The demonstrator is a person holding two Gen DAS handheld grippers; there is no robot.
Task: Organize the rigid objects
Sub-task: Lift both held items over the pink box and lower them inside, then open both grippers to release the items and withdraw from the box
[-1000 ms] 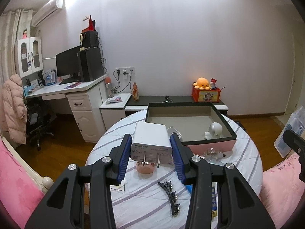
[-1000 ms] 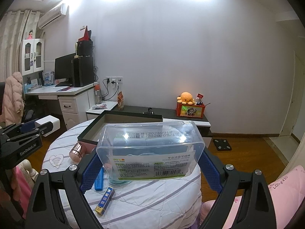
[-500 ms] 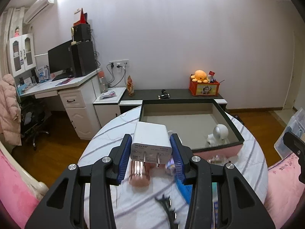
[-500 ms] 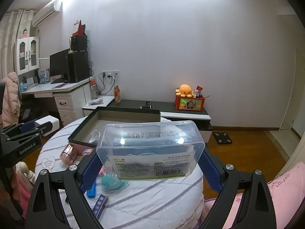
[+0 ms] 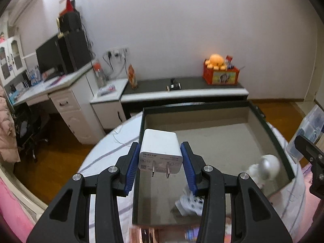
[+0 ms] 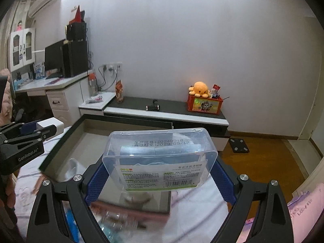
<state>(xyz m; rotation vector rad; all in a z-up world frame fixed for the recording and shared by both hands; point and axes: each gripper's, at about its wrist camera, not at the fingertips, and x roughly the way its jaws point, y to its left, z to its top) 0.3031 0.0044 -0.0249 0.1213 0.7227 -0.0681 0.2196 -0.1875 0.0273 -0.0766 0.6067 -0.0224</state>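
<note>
My left gripper (image 5: 160, 158) is shut on a white plug charger (image 5: 160, 152), prongs toward the camera, held over the left part of the dark-rimmed box (image 5: 141, 141). Inside the box lie a small white round device (image 5: 265, 165) and a crumpled white packet (image 5: 189, 202). My right gripper (image 6: 157, 174) is shut on a clear plastic floss-pick case (image 6: 160, 158) with a green label, held above the near right part of the same box (image 6: 60, 147). The left gripper with the charger (image 6: 49, 124) shows at the left of the right wrist view.
The box sits on a round table with a striped white cloth (image 5: 105, 154). A rose-gold object (image 5: 141, 233) and blurred small items lie near the table's front edge. Beyond stand a low dark cabinet (image 5: 182, 89), a white desk (image 5: 60, 89) and pink bedding (image 6: 303, 208).
Both grippers have moved forward and down, from in front of the box to over it. The box now looks much larger; each gripper keeps its hold.
</note>
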